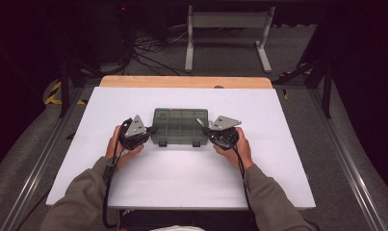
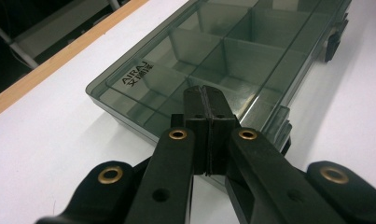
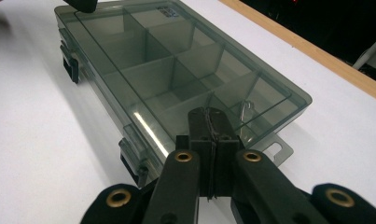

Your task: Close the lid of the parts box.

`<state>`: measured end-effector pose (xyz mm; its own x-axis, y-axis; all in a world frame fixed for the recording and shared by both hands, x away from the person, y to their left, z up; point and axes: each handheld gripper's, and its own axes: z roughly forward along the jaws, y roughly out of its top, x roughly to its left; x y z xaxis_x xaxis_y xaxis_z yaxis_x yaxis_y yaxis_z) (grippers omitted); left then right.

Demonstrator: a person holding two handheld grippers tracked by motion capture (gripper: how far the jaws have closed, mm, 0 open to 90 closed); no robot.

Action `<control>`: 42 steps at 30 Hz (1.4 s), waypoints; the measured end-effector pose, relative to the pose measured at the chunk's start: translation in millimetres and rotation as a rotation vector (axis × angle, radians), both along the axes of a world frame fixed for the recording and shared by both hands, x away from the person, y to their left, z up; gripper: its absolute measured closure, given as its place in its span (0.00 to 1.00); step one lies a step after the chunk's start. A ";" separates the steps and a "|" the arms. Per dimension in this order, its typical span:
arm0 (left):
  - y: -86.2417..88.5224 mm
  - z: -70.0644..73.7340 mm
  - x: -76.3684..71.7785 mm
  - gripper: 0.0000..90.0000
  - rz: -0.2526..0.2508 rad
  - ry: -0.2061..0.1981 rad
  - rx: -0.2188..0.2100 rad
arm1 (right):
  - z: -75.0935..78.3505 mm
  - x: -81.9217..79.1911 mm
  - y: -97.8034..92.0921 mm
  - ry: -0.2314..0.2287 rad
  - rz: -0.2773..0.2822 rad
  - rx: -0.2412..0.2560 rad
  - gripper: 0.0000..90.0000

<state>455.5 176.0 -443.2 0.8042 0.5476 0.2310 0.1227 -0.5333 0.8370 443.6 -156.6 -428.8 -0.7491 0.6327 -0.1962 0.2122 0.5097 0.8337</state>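
High view: grey box (image 1: 179,126) seen w/ lid down.
L gripper (image 1: 150,130): clenched, at box's left end.
R gripper (image 1: 204,129): clenched, at box's right end.
Left to do: latches (image 3: 132,161) not yet popped, prob.

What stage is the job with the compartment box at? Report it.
Early stage. Done: the compartment box lies flat on the white table, lid down and both front latches apparently closed. In hand: the left hand-held gripper and right hand-held gripper, jaws shut, sit at opposite ends of the box, gripping nothing. Left: whatever follows, likely undoing the latches; compartments look empty.
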 end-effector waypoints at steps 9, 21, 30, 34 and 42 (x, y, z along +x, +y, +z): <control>2.8 6.3 -2.7 1.00 0.018 -0.031 -0.029 | 5.8 -2.0 -2.3 -0.026 0.000 0.029 1.00; 4.7 11.4 -6.6 0.97 0.006 -0.053 -0.066 | 9.2 -3.0 -4.5 -0.054 0.000 0.063 0.94; 4.5 11.1 -7.9 0.87 -0.022 -0.061 -0.080 | 8.5 -2.0 -7.2 -0.038 -0.005 0.096 0.79; 3.4 10.8 -9.5 0.79 -0.024 -0.063 -0.082 | 8.9 -1.8 -9.4 -0.040 -0.008 0.105 0.72; 0.6 8.8 -8.9 0.59 0.005 -0.066 -0.074 | 9.8 -1.8 -10.5 -0.046 -0.015 0.119 0.54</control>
<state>446.5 176.6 -434.4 0.7860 0.5688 0.2421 0.0684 -0.4692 0.8804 441.8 -167.1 -419.1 -0.7313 0.6647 -0.1529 0.1791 0.4035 0.8973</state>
